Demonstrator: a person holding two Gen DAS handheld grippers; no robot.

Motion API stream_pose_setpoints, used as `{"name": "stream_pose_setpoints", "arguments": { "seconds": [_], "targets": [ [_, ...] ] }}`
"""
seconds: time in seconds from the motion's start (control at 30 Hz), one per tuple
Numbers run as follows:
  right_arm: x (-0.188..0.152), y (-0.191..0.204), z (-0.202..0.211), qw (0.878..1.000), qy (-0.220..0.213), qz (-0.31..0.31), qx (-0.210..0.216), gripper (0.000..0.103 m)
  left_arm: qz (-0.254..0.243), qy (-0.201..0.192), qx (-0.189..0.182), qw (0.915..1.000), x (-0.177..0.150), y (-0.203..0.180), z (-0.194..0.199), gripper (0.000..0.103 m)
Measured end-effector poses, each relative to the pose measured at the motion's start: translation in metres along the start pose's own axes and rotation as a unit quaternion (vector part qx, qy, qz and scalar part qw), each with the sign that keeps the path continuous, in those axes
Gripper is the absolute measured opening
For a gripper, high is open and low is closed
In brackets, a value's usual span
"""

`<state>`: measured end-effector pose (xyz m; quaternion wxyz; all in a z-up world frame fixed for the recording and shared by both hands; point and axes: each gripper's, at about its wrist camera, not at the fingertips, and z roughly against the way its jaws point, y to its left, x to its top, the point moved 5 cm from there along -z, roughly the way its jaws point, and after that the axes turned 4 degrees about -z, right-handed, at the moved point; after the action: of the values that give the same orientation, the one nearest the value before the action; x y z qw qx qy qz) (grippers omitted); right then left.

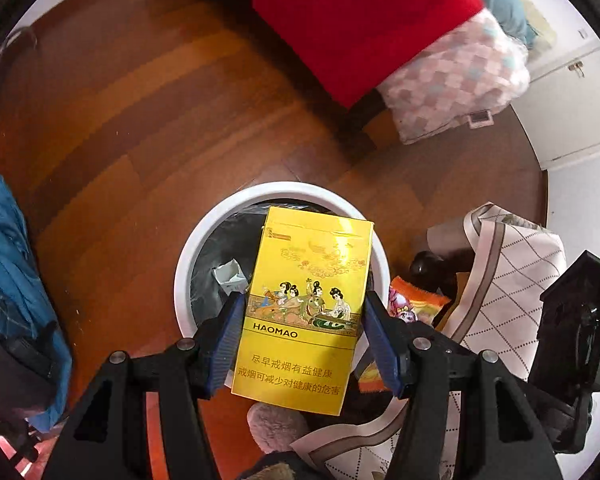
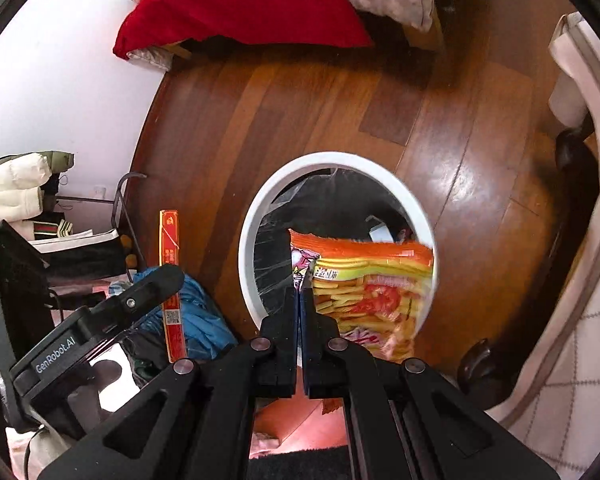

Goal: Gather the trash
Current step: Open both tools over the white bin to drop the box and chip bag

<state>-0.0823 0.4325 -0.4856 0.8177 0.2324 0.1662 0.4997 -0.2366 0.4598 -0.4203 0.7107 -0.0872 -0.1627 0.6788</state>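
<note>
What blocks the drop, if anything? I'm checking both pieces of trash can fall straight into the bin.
Nothing visible does. The left gripper holds the yellow cigarette box above the white bin, and the right gripper pinches the orange snack bag over the same opening. The bin has no lid; only a crumpled scrap lies inside.

Snack bag [image 2: 364, 292] over bin [image 2: 256, 216]
</note>
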Motion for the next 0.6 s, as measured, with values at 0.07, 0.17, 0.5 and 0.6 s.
{"name": "stream_pose_setpoints", "arguments": {
  "seconds": [0.07, 0.17, 0.5, 0.6],
  "targets": [
    [0.007, -0.003, -0.010, 1.000, 0.005, -0.009, 0.006, 0.001, 0.006, 0.007, -0.003, 1.0000, 0.002, 0.004, -0.004, 0.061],
    [0.014, -0.010, -0.019, 0.999, 0.021, -0.025, 0.014, 0.003, 0.017, 0.010, -0.010, 0.9998, 0.003, 0.008, -0.004, 0.094],
    [0.015, -0.027, 0.002, 0.999, 0.011, -0.024, -0.025, 0.094, -0.001, -0.049, 0.081, 0.9955, -0.005, 0.023, 0.028, 0.097],
    [0.005, -0.026, 0.019, 0.996, -0.012, 0.020, -0.088, 0.103, -0.027, -0.069, 0.138, 0.9876, -0.016, 0.023, 0.041, 0.097]
  ]
}}
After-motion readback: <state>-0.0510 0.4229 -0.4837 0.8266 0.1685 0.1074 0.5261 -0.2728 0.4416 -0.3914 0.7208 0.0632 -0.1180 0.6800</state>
